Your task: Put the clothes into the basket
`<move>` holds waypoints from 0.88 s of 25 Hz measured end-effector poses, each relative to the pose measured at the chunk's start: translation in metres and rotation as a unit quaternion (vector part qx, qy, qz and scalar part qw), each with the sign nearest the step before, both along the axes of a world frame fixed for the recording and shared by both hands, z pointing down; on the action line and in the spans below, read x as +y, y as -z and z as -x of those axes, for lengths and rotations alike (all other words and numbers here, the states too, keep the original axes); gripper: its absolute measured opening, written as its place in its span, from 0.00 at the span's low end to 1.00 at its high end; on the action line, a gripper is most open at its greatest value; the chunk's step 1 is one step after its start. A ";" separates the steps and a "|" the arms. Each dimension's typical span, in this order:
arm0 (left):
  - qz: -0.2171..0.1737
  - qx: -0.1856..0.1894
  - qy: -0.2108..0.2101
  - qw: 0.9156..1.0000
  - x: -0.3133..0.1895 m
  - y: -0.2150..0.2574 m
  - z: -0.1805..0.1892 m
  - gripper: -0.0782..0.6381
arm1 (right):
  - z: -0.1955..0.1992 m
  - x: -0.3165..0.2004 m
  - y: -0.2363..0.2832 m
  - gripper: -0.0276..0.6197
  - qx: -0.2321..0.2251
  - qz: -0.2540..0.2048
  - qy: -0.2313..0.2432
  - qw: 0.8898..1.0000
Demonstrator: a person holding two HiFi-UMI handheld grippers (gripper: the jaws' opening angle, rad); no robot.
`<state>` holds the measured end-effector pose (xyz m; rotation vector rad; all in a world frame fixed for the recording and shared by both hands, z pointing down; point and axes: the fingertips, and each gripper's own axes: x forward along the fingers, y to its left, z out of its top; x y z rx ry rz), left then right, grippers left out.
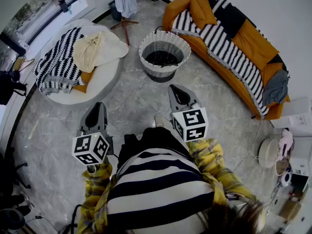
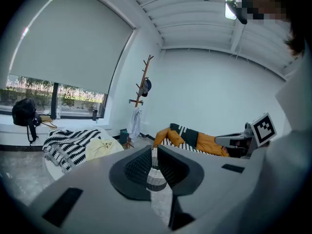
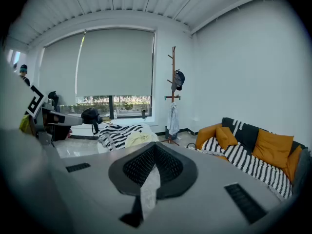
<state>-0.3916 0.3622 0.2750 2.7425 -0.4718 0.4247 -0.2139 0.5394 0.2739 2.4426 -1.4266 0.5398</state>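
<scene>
**Inspector A:** Jaws first. What do we record?

**Inspector B:** Both pairs clenched and empty. The left gripper (image 1: pixel 97 106) has its pads met at the tips, with only floor and basket showing past them. The right gripper (image 1: pixel 176 89) is the same, with nothing pinched.

**A:** Why are they held so?

**B:** We judge it a carrying posture. Both point forward and a little down, side by side ahead of the person, the right one further out toward the basket (image 1: pixel 162 73). No garment is within reach, so there is nothing to open for yet.

**A:** Where are the clothes?

**B:** A cream garment (image 1: pixel 99 48) lies on the round pouf (image 1: pixel 105 82), far left, beside a striped blanket (image 1: pixel 57 62). A grey garment (image 1: pixel 276 87) hangs over the right end of the sofa (image 1: pixel 253 39). The basket stands far centre, between pouf and sofa. Its inside reads dark, and we cannot tell whether anything lies in it.

**A:** Any obstructions?

**B:** Only floor (image 1: pixel 131 99) lies between the grippers and the basket or pouf. A coat rack (image 1: pixel 125 6) stands beyond the basket, out of the way. A striped throw (image 1: pixel 219 35) covers the sofa and could be mistaken for laundry. We judge the task barely begun, with the cream garment the nearer pick.
</scene>
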 end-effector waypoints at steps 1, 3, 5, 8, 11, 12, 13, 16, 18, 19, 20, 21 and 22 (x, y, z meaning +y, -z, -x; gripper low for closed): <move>0.000 -0.001 -0.003 1.000 -0.001 -0.001 -0.003 0.18 | -0.002 -0.002 -0.001 0.08 -0.002 -0.001 -0.001 1.000; -0.002 0.000 -0.008 1.000 -0.003 -0.002 -0.009 0.17 | -0.006 -0.006 -0.002 0.08 -0.008 -0.005 0.000 1.000; -0.003 0.002 -0.012 1.000 -0.005 -0.002 -0.018 0.18 | -0.012 -0.010 -0.004 0.08 -0.017 -0.013 0.003 1.000; 0.002 0.002 -0.008 1.000 -0.013 -0.005 -0.027 0.18 | -0.019 -0.019 -0.010 0.08 -0.030 -0.021 0.012 0.999; -0.002 -0.001 -0.002 1.000 -0.027 -0.009 -0.037 0.18 | -0.028 -0.036 -0.017 0.08 -0.033 -0.028 0.027 0.999; -0.005 -0.004 0.001 1.000 -0.032 -0.011 -0.040 0.18 | -0.033 -0.043 -0.020 0.08 -0.035 -0.030 0.031 0.998; -0.008 -0.007 0.004 1.000 -0.037 -0.012 -0.044 0.18 | -0.039 -0.051 -0.023 0.08 -0.039 -0.032 0.036 0.998; -0.008 -0.017 0.017 1.000 -0.057 -0.016 -0.054 0.18 | -0.055 -0.076 -0.030 0.08 -0.055 -0.033 0.051 0.997; -0.002 -0.022 0.026 0.999 -0.074 -0.019 -0.063 0.18 | -0.064 -0.092 -0.032 0.09 -0.060 -0.035 0.058 0.996; 0.000 -0.022 0.029 0.999 -0.082 -0.020 -0.070 0.18 | -0.070 -0.099 -0.033 0.09 -0.061 -0.036 0.059 0.996; 0.002 -0.022 0.030 0.999 -0.089 -0.021 -0.078 0.18 | -0.076 -0.106 -0.034 0.09 -0.064 -0.036 0.060 0.996; 0.001 -0.024 0.029 0.999 -0.094 -0.022 -0.085 0.18 | -0.082 -0.113 -0.035 0.09 -0.068 -0.036 0.061 0.995; 0.000 -0.027 0.026 0.999 -0.099 -0.023 -0.093 0.18 | -0.088 -0.120 -0.036 0.09 -0.072 -0.036 0.062 0.995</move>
